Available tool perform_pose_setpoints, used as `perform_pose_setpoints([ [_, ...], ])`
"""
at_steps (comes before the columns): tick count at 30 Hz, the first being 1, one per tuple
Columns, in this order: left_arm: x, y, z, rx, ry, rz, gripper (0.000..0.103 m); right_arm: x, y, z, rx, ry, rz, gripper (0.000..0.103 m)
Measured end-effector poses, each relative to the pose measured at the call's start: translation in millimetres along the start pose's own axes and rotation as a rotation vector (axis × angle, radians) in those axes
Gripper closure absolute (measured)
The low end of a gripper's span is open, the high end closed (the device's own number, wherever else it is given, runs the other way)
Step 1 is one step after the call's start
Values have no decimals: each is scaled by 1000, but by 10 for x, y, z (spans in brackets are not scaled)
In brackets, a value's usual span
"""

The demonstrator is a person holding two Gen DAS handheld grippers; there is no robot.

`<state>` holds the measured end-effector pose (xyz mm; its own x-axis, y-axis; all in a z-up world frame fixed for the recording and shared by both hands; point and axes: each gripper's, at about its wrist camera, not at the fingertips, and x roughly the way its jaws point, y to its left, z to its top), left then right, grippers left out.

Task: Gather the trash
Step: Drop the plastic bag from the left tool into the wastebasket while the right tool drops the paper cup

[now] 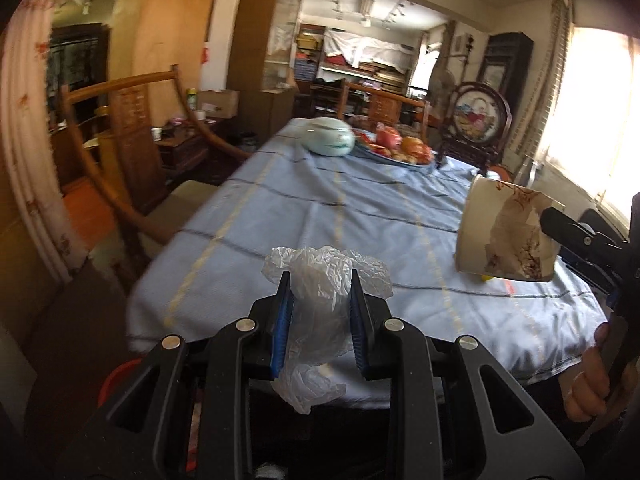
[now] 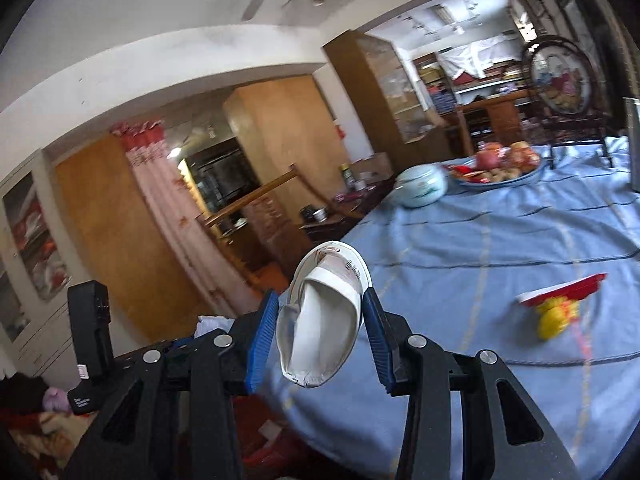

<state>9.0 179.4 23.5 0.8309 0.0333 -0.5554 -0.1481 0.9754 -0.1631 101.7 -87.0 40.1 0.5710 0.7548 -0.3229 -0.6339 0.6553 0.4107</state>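
Clear crinkled plastic fills your left gripper (image 1: pixel 320 304): the plastic bag (image 1: pixel 320 300) is pinched between the 2 blue pads, its long axis running up and down, bunched top above the fingertips and loose tail hanging below, at the near edge of the table (image 1: pixel 320 208). Your right gripper (image 2: pixel 320 316) grips a crushed paper cup (image 2: pixel 324 320), its open rim tilted up and away from you, base toward you, just over the table's near edge. On the blue cloth lie a red card (image 2: pixel 560 290) touching a yellow lump (image 2: pixel 554 320). Farther back, a plate (image 2: pixel 500 180) holds fruit and snacks, with a pale green lidded jar (image 2: pixel 420 190) beside it.
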Motion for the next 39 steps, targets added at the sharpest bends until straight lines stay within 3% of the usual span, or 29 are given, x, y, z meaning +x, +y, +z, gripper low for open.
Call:
perform_pose_setpoints([
  [9,-217,882,-489,-128,56,133,75,262,637,-252,-77,108,88,60],
  [18,142,1669,-1083,-271,210,196,72,815,1065,-482,-127,264,144,60],
  [22,181,1938,-1262,-337,226,232,38,1124,1162,-576,-136,332,163,60],
  [25,102,2108,-1321,-376,201,258,27,1358,1265,-686,-151,388,175,60],
  [31,-112,2398,-1385,-451,148,333,16,1774,1570,-941,-194,492,211,60],
  [38,-377,2653,-1469,-511,104,394,13,2209,1933,-1267,-242,606,260,58],
  [39,-384,2683,-1484,-515,103,397,13,2260,1966,-1304,-234,623,271,47],
])
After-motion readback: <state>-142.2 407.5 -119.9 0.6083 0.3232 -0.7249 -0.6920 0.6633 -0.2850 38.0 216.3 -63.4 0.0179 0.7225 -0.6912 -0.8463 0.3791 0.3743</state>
